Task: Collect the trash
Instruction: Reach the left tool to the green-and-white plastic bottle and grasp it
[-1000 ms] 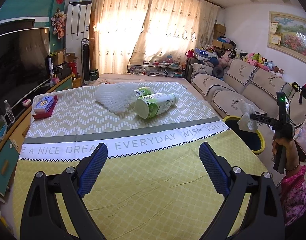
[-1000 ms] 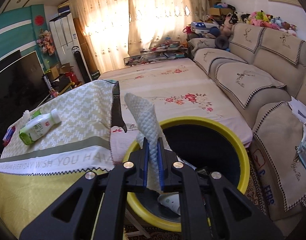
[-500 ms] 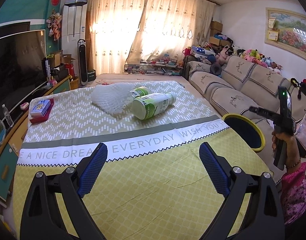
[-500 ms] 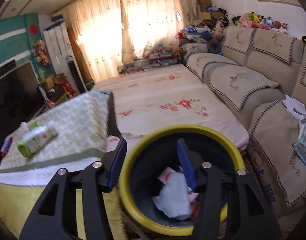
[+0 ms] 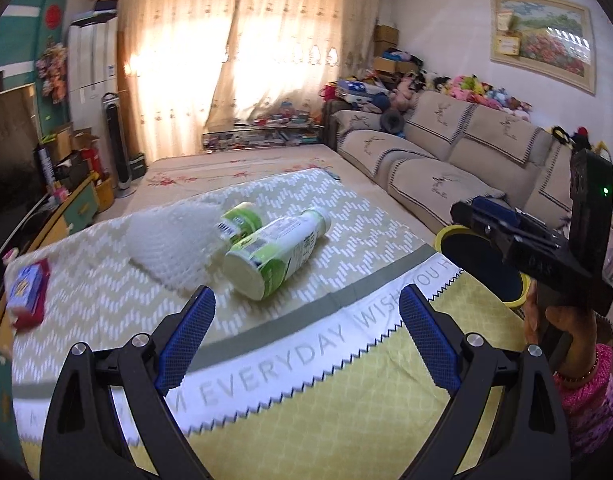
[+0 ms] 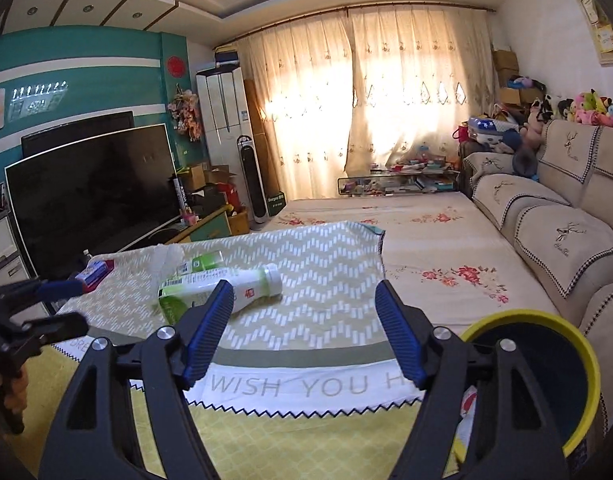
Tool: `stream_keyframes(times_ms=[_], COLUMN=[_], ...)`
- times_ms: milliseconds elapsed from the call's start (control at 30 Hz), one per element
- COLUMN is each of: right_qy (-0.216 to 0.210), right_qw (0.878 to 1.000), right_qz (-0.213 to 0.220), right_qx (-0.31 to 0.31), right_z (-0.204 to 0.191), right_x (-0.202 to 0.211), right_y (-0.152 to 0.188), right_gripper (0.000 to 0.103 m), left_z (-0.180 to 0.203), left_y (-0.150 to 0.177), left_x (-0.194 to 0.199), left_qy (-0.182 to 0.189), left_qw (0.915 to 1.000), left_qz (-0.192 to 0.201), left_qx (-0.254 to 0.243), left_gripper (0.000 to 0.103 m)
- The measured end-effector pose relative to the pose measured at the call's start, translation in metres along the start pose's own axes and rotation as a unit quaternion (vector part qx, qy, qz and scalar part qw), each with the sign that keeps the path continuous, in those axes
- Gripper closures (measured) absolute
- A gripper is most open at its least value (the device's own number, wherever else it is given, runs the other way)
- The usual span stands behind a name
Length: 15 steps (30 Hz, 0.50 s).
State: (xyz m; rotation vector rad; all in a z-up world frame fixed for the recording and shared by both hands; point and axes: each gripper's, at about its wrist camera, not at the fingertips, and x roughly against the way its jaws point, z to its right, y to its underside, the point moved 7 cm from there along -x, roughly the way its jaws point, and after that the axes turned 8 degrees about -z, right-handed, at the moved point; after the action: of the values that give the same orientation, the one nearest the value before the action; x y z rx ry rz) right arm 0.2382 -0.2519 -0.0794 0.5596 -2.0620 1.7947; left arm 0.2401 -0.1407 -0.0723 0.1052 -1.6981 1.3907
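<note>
The left gripper stands wide open with nothing between its blue pads, hovering over the yellow-green tablecloth. Ahead of it in the left wrist view lie the trash items: a green-and-white bottle on its side with its base toward the camera, a second, smaller green bottle just behind it, and a white foam net touching both on their left. A red-and-blue packet sits near the table's left edge. To the right, a hand holds the right gripper above the yellow-rimmed bin, which stands beside the table next to the beige sofa.

In the right wrist view, the right gripper has just been opening — its jaws now stand well apart and empty, pointing over the table toward the green-and-white bottle. The smaller bottle and the foam net lie just behind it. The bin is low at the right, with some scraps showing inside — too hidden to name. The left gripper shows at the left edge, in front of a dark television.
</note>
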Motion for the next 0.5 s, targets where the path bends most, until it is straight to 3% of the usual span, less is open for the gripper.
stream_keyframes(times_ms=[300, 500], right_qy=[0.001, -0.007], right_qw=[1.0, 0.999], right_qz=[-0.019, -0.025], right_qx=[-0.009, -0.03], right_z=[0.004, 0.013], right_x=[-0.009, -0.012], right_y=[0.013, 0.014], right_gripper=[0.028, 0.027], left_z=[-0.022, -0.03], left_y=[-0.031, -0.038], left_x=[-0.064, -0.103], left_qy=[0.051, 0.03], left_qw=[0.9982, 0.9982], left_qz=[-0.024, -0.047], left_qx=[-0.019, -0.024], left_gripper=[0.011, 0.011])
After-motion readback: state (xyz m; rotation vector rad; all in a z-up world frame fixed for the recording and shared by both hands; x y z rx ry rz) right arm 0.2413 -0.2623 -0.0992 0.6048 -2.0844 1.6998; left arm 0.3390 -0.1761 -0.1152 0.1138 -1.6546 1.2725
